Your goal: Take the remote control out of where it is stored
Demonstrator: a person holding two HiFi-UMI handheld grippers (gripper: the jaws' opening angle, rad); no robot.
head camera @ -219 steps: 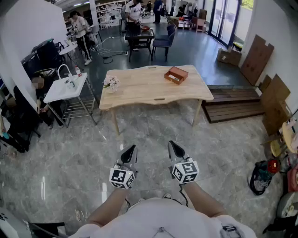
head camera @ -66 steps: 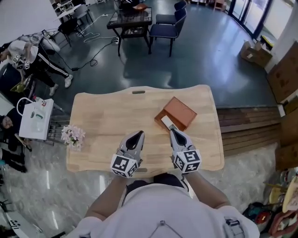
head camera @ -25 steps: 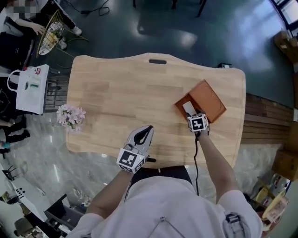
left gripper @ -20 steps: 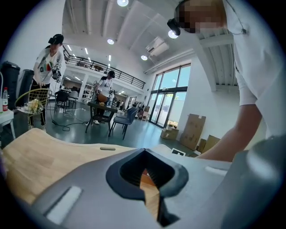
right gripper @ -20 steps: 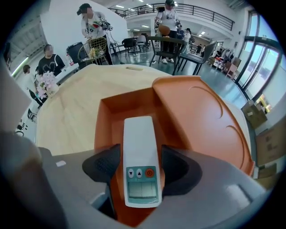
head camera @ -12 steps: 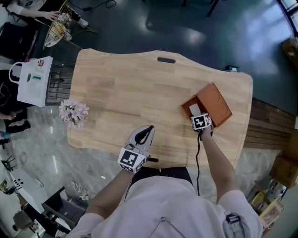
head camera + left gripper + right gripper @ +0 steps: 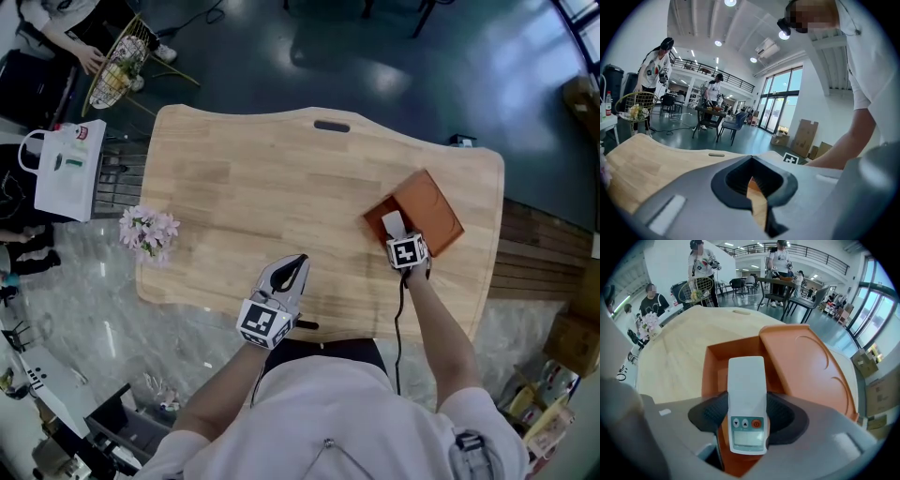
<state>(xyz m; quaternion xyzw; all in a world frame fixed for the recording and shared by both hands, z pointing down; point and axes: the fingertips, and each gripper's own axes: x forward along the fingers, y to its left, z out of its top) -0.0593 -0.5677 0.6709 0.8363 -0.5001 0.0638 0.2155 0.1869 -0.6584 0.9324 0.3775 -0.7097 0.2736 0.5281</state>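
The remote control (image 7: 747,394), a white slab at lower centre of the right gripper view, lies over the open compartment of the orange box (image 7: 711,363). The right gripper (image 7: 747,417) is clamped on its two long edges beside the buttons. Judged light, rigid and smooth-cased, it should tolerate a firm pinch on those flat sides, though so low a hold may let it pivot. The left gripper (image 7: 752,190), at lower centre of its own view, has its jaws drawn together on nothing above the table (image 7: 642,164)
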